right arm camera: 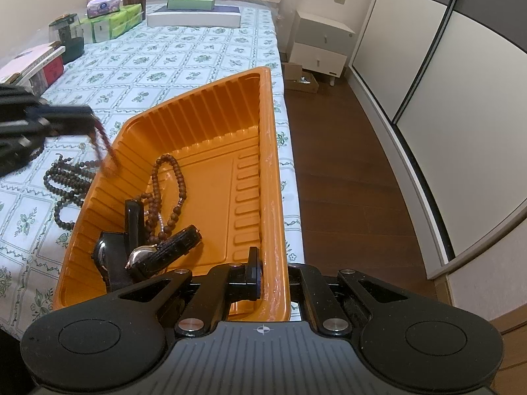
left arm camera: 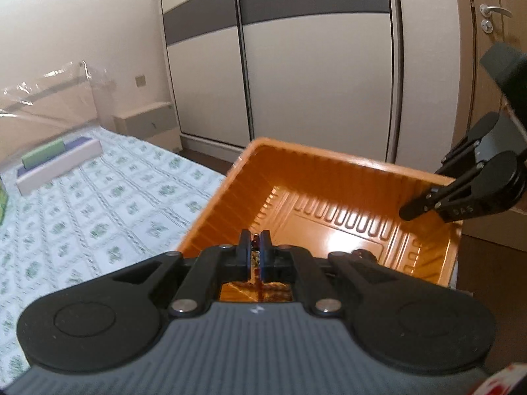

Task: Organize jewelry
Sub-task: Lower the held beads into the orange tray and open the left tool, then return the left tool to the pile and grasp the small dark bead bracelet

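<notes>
On the bed, dark loose beads (right arm camera: 64,181) lie limp beside the orange tray (right arm camera: 210,121). The left tool (right arm camera: 90,121) is clenched on a reddish bead strand (right arm camera: 107,151), light and floppy, hanging over the rim. The right tool (right arm camera: 258,268) pinches the stiff tray wall.

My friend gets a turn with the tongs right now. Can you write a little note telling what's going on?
Left tongs: shut on a reddish bead string, hanging over the orange tray's left wall.
Right tongs: shut on the tray's near right rim.
Done: a brown bead necklace and watches lie in the tray.
Left: drop the held string in, then the dark beads on the tablecloth beside the tray.
</notes>
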Available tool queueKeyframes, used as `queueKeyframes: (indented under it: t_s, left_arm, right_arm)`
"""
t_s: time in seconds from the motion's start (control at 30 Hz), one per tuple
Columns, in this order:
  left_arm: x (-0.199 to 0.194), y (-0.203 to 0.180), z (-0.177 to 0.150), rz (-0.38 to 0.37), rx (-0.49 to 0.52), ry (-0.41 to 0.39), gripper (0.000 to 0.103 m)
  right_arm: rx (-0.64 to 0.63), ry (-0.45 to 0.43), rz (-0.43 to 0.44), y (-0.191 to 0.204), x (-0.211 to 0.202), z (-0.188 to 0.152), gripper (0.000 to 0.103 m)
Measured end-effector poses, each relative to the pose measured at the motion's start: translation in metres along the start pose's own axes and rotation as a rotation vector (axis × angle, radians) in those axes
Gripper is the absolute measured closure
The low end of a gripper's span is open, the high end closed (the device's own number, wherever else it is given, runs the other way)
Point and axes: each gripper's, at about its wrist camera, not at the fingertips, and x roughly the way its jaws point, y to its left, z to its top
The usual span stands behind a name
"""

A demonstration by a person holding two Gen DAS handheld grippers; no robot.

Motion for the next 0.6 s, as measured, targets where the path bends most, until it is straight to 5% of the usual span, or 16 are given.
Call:
queueKeyframes:
  t_s: [0.23,0.37,0.6]
  left_arm:
    - [0.024,-0.011,-0.014,-0.015,-0.002,0.054,0.099]
    - [0.024,-0.011,-0.020,0.005,-0.006,0.059,0.078]
    - [0.004,0.001,-0.035,0.083,-0.005,0.069,0.078]
  right_arm:
    - [0.003,0.000,0.003,0.000,0.000,-0.001,0.099]
    - [0.004,-0.001,0.003,0.000,0.000,-0.002,0.099]
    - [0.004,0.000,0.003,0.001,0.000,-0.003,0.099]
